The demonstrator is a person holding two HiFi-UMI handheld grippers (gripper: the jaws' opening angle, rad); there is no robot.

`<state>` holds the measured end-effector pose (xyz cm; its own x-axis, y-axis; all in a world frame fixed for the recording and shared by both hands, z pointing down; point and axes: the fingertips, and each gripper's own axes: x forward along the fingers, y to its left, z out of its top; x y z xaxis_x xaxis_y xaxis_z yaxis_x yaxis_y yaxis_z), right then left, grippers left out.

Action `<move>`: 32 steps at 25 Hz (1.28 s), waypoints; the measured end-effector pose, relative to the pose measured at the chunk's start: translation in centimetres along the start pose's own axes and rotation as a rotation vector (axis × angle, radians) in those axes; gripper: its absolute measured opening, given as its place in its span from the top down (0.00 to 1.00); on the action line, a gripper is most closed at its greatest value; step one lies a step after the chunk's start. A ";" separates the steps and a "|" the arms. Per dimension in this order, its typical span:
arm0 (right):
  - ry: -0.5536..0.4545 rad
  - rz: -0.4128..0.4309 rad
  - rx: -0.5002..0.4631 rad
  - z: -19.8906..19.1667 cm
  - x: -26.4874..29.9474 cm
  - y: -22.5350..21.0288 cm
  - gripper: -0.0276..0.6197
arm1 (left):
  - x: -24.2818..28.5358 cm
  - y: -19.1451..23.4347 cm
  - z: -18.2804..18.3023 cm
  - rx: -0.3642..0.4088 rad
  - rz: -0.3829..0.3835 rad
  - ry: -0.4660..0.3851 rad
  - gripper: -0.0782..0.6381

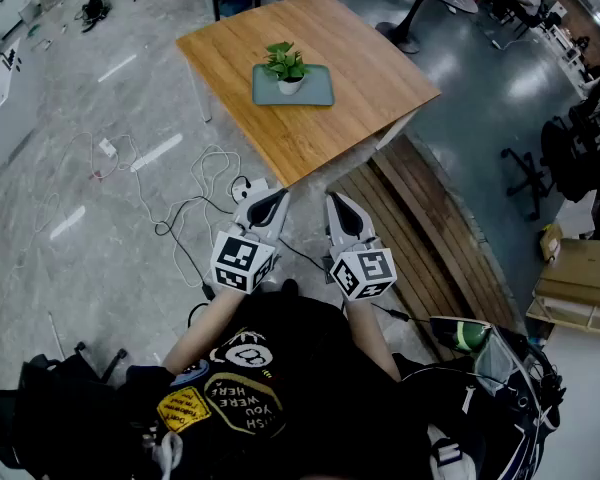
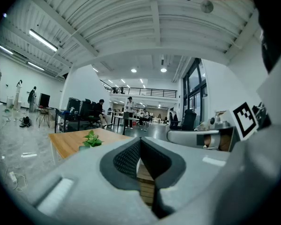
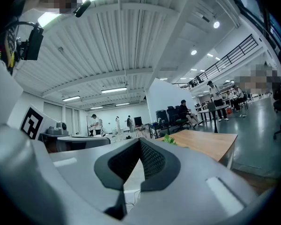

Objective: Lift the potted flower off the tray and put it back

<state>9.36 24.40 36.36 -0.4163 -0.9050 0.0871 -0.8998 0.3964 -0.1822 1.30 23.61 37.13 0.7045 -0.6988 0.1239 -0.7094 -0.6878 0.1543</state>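
The potted flower (image 1: 285, 66) stands on the tray (image 1: 318, 93) on the bench (image 1: 370, 58). The left gripper (image 1: 264, 200) and right gripper (image 1: 338, 206) have jaws pressed together, empty.

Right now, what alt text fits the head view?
A potted flower stands on a tray on a wooden table. Short of the table, the left gripper and right gripper are held side by side, both shut and empty.

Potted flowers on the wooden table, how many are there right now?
1: the potted flower stands on the left part of the green tray, near the middle of the table. Nothing on the tabletop could hide another.
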 end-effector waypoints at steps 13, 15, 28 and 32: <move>0.003 -0.002 -0.003 -0.6 1.5 0.1 0.97 | 0.5 1.5 -0.4 -0.012 -0.008 0.010 0.89; 0.008 0.004 -0.009 -0.8 1.9 0.4 0.97 | 0.5 2.0 -0.3 -0.014 -0.009 0.008 0.89; 0.025 0.013 0.017 -2.9 7.4 2.2 0.96 | 1.4 7.8 -1.0 -0.001 -0.030 0.021 0.89; 0.051 0.008 0.019 -3.8 9.5 1.4 0.96 | 2.8 10.0 -1.4 -0.010 -0.016 0.027 0.89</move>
<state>3.64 16.98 40.60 -0.4298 -0.8928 0.1352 -0.8942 0.3999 -0.2013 -3.81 15.07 40.42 0.7165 -0.6818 0.1477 -0.6975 -0.6969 0.1667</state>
